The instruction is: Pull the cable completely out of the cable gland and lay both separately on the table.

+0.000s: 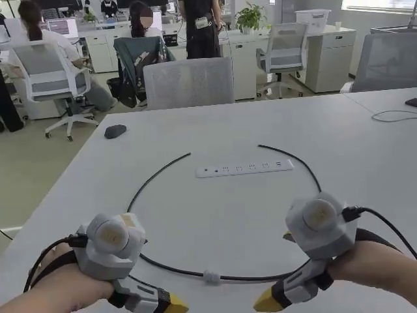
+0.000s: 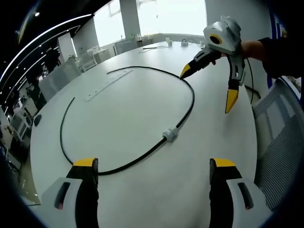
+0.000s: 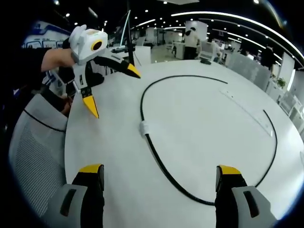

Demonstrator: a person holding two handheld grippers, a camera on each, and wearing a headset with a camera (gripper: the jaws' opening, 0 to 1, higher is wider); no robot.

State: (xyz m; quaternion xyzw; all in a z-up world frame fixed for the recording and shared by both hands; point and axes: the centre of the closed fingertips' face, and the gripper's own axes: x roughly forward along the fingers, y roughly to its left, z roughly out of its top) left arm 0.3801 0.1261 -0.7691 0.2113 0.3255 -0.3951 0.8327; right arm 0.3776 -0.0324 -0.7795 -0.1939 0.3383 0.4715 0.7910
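Note:
A long black cable [image 1: 156, 173] lies in a wide loop on the white table [image 1: 215, 215]. A small white cable gland [image 1: 210, 277] sits on the cable at the near side of the loop, between my two grippers. The left gripper [image 1: 172, 305] is just left of the gland, open and holding nothing. The right gripper [image 1: 267, 301] is just right of it, also open. In the left gripper view the gland [image 2: 170, 134] lies ahead of the spread jaws [image 2: 154, 164], with the right gripper [image 2: 206, 90] beyond. The right gripper view shows the gland [image 3: 144, 128] ahead and the left gripper [image 3: 115, 93] opposite.
A white power strip [image 1: 244, 168] lies inside the loop. A dark mouse [image 1: 115, 131] rests at the table's far left edge, and a thin white cord [image 1: 391, 116] lies at the far right. Grey office chairs [image 1: 189, 81] stand behind the table; people sit and stand beyond.

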